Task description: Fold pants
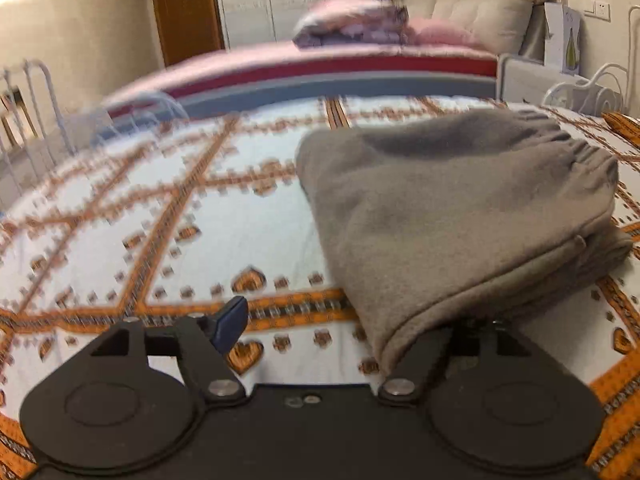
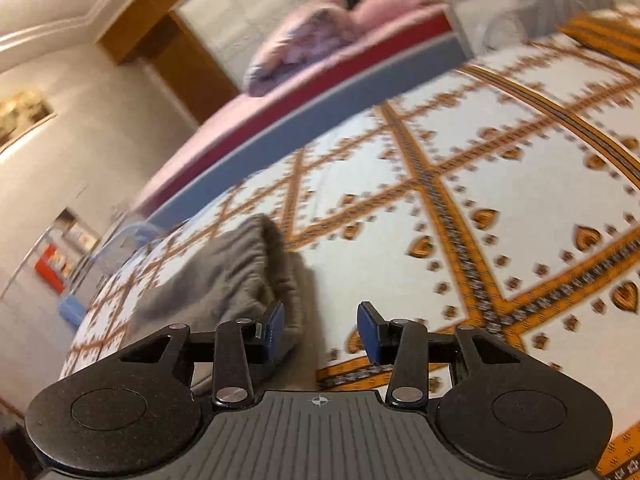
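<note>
Surface: you are working over a bed covered by a white bedspread [image 1: 248,216] printed with orange bands, diamonds and heart motifs.
Surface, far edge: a blue strip and a red strip run along the far edge of the bedspread, with a pink layer above them.
Room, back: a pink-and-lilac bundle of bedding [image 1: 352,24] lies on that pink layer; a beige cushion [image 1: 484,20] stands to its right.
Room, left: a wooden door frame [image 1: 184,12] and pale wardrobe doors sit behind; white metal rails show at the left edge of the left wrist view.
Room, right wrist view: tilted and motion-blurred; a framed picture [image 2: 24,114] hangs on the wall at the left.
Pants: the grey-brown pants [image 1: 460,208] lie folded into 1 thick bundle on the bedspread, elastic waistband toward the far right.
Left gripper: your left gripper [image 1: 352,320] stands wide apart, and nothing is pinched.
Left gripper, fingers: only 1 blue pad [image 1: 230,322] shows; the other finger is hidden under the near corner of the pants.
Right gripper: your right gripper [image 2: 320,330] is moderately open, bare bedspread between the pads.
Pants vs right gripper: the pants [image 2: 224,280] lie just left of the left pad; contact there I cannot tell.
</note>
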The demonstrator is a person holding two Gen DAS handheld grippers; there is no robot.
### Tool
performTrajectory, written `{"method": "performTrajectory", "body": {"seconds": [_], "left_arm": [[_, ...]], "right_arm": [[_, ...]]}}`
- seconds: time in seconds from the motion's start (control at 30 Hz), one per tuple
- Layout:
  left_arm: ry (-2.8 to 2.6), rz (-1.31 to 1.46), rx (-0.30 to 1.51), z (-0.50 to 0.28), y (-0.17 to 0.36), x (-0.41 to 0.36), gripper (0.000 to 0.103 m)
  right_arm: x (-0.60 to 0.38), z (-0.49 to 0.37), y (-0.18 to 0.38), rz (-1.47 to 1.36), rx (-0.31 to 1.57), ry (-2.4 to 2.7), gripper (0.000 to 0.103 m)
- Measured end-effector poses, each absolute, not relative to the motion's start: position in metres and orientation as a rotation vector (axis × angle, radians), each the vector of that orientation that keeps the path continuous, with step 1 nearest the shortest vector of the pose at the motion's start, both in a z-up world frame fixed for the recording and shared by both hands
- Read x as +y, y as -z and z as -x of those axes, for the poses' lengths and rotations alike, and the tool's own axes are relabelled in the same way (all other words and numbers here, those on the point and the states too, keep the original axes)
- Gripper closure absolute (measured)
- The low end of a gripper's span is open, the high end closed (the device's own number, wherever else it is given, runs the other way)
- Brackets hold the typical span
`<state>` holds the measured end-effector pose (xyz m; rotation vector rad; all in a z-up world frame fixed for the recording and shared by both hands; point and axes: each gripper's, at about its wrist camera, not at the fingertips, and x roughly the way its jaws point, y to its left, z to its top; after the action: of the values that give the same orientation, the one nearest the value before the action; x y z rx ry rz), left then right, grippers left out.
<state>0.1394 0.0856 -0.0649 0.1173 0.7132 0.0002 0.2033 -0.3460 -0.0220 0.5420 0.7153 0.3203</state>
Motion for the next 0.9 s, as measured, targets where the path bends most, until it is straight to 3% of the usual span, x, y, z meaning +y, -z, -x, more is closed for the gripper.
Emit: {"method": "performTrajectory", "body": {"seconds": [0.13,0.27,0.43,0.5,0.63,0.73,0.77,0.9], "left_arm": [[0.039,-0.133,0.731,-0.131,0.058,0.091,0.034],[-0.019,-0.395,0.665,-0.119,0.068,0.071,0.016],[-0.064,-0.365,0.687,-0.117,0.079,0.058,0.029],[-0.123,-0.45,0.63,-0.112,0.083,0.044,0.022],[-0.14,-0.352,0.639,-0.104,0.08,0.051,0.021],[-0.12,-0.288,0.635,-0.093,0.073,0.061,0.006],[-0.117,-0.296,0.635,-0.09,0.073,0.061,0.006],[-0.103,-0.29,0.644,-0.082,0.07,0.061,0.006]], "right_arm": [[-0.326,-0.2,0.016,-0.475,0.698,-0.388,0.061],[-0.312,-0.201,0.013,-0.426,0.673,-0.429,0.061],[-0.296,-0.209,0.02,-0.427,0.699,-0.452,0.061],[-0.293,-0.213,0.025,-0.46,0.73,-0.443,0.061],[-0.288,-0.21,0.024,-0.478,0.696,-0.423,0.061],[-0.281,-0.199,0.01,-0.456,0.582,-0.506,0.061],[-0.275,-0.199,0.01,-0.426,0.584,-0.536,0.061],[-0.251,-0.223,0.054,-0.33,0.898,-0.429,0.06]]}}
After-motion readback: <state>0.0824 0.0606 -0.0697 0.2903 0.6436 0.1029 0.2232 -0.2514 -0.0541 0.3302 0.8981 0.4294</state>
